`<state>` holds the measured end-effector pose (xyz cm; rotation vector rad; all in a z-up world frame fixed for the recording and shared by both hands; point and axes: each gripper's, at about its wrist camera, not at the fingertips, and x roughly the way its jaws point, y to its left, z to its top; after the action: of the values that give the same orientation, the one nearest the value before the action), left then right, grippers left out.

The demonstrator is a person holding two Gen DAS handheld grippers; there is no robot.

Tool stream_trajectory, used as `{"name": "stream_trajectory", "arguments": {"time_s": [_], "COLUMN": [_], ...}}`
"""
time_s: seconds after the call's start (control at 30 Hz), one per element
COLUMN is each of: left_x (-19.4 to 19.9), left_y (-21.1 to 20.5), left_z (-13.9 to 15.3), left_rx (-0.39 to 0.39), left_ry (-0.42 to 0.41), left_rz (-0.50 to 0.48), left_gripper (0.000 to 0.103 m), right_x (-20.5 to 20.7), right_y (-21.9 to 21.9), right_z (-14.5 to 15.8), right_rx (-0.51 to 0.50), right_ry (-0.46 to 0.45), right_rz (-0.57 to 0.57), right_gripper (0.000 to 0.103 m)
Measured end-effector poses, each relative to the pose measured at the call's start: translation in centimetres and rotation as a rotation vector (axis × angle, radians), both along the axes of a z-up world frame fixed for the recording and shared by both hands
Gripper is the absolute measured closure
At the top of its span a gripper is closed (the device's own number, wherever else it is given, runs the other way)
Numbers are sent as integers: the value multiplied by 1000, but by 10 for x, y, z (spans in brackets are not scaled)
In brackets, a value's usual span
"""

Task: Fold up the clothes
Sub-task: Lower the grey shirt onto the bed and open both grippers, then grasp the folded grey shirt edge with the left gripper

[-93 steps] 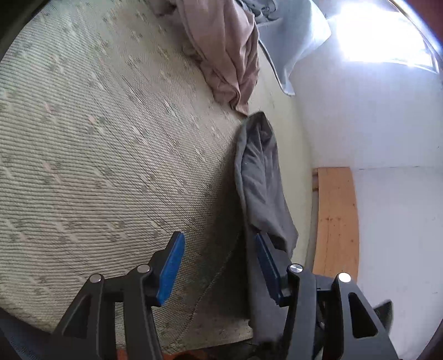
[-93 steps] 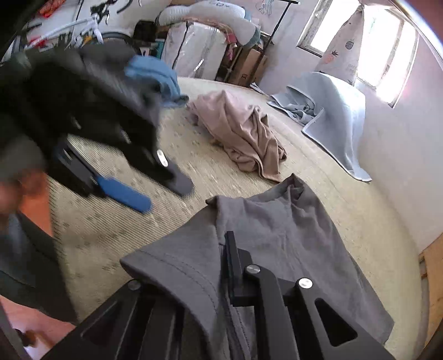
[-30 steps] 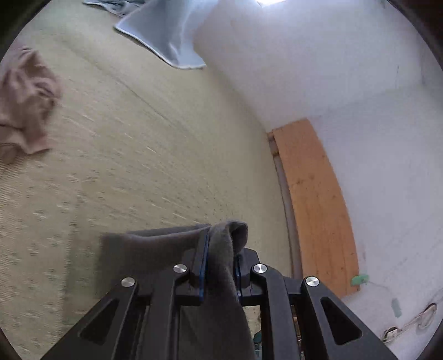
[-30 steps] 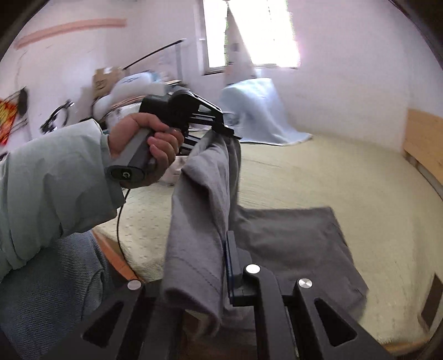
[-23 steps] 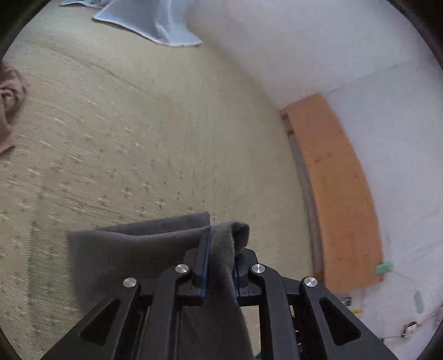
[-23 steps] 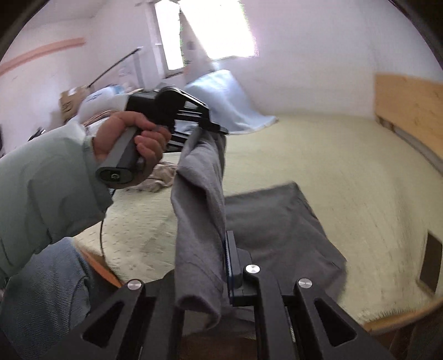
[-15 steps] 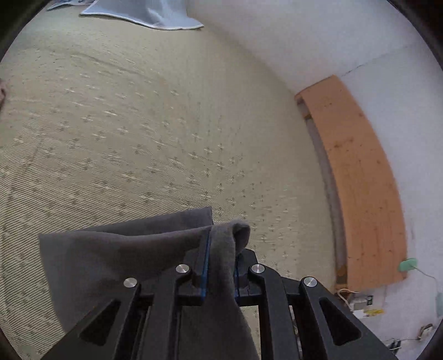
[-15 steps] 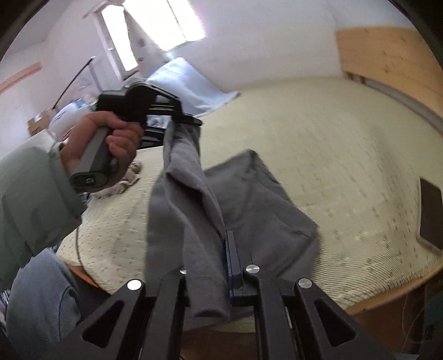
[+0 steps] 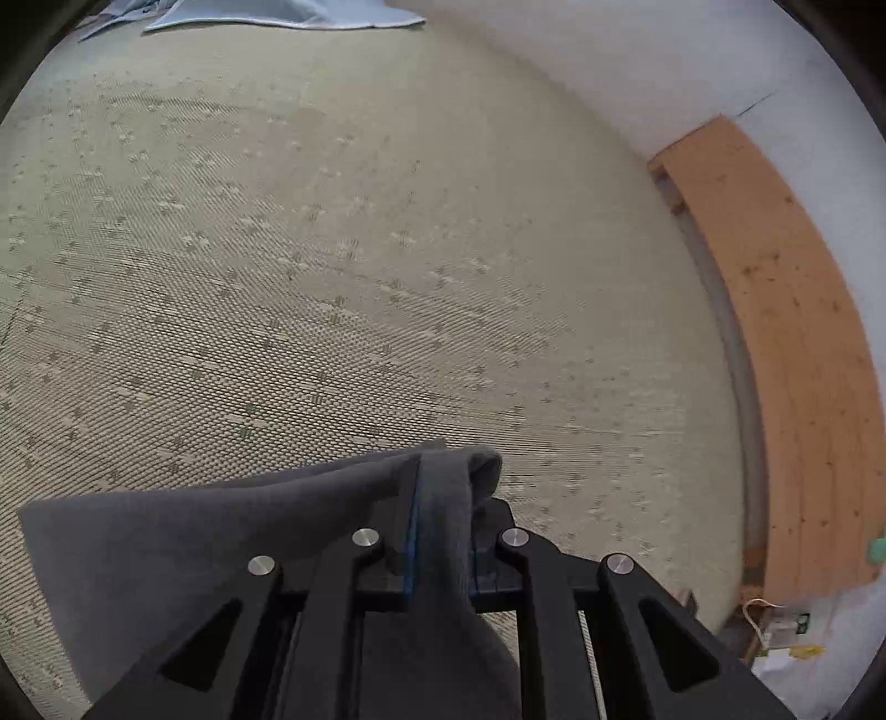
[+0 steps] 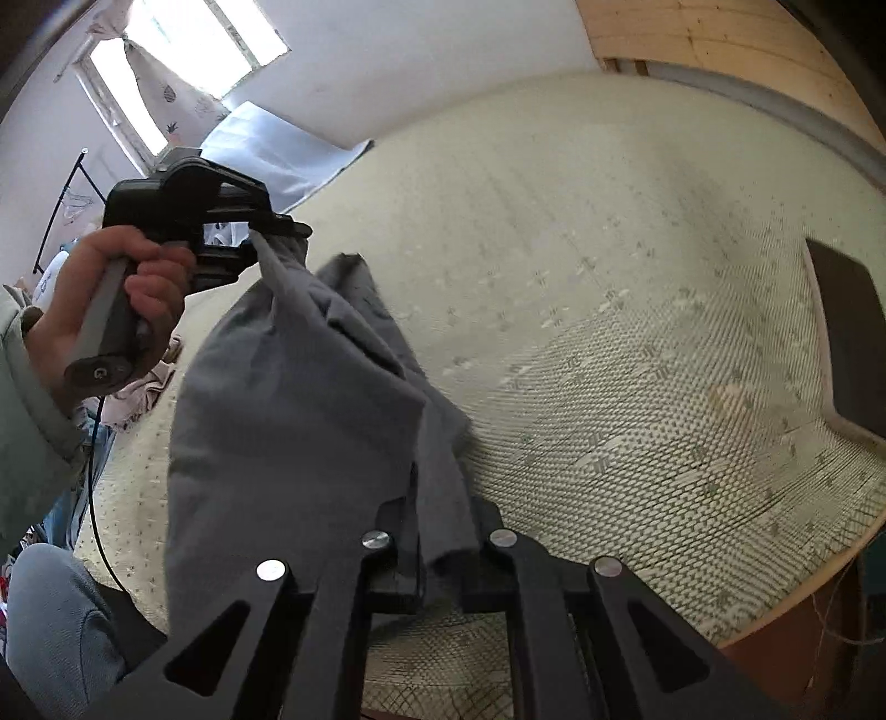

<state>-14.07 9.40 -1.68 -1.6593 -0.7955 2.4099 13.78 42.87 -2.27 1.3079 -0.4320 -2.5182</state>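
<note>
From where I steer the rig, my left gripper (image 10: 277, 232) sits at the far left of the right wrist view, held by a hand (image 10: 116, 299) in a pale green sleeve (image 10: 27, 399). Its fingers are pinched tight on one corner of a grey T-shirt (image 10: 288, 399). In the left wrist view the same gripper (image 9: 440, 531) has a thick roll of that grey knit clamped between its blue pads, with the cloth trailing off to the left over the bedspread (image 9: 332, 249).

Moving right, the T-shirt hangs in the air as a slack sheet between my two tools, sagging and creased in the middle, above the near edge of the bed. Whether its lower part touches the bed, I cannot tell.

My right gripper (image 10: 443, 531) is also closed on the shirt, holding a bunched edge that spills out past its fingers.

Further right lie the pale green patterned bedspread, a dark flat object (image 10: 847, 338) near its edge, and a wooden headboard (image 10: 720, 33) along the wall.

I judge the shirt light, soft and limp, with no stiffness of its own. It is not fragile, but it slumps wherever unsupported, so holds at corners or seams, kept well apart, should keep it spread.
</note>
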Motion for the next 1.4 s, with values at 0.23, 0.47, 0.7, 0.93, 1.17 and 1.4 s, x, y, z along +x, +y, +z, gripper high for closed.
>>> {"name": "stream_trajectory", "arguments": {"time_s": [0.23,0.47,0.7,0.93,1.17,1.4], "left_x": [-12,-5,37,104,124,124], "left_y": [3,-37,-113,-167,-174,-173], "left_z": [-16,3,21,1,-30,-39], "left_rx": [11,174,182,147,203,241], "left_ry": [-30,53,110,77,31,50], "left_rz": [5,29,56,53,34,73], "left_gripper": [80,43,34,34,34,37], "right_x": [3,1,0,-4,-4,1], "right_y": [-1,25,36,8,-35,-104], "right_z": [1,8,21,37,39,38], "right_rx": [33,109,137,155,177,199], "right_ry": [-19,-17,49,146,183,230], "right_rz": [27,-123,-220,-154,-38,173], "right_gripper": [98,76,64,60,58,58]}}
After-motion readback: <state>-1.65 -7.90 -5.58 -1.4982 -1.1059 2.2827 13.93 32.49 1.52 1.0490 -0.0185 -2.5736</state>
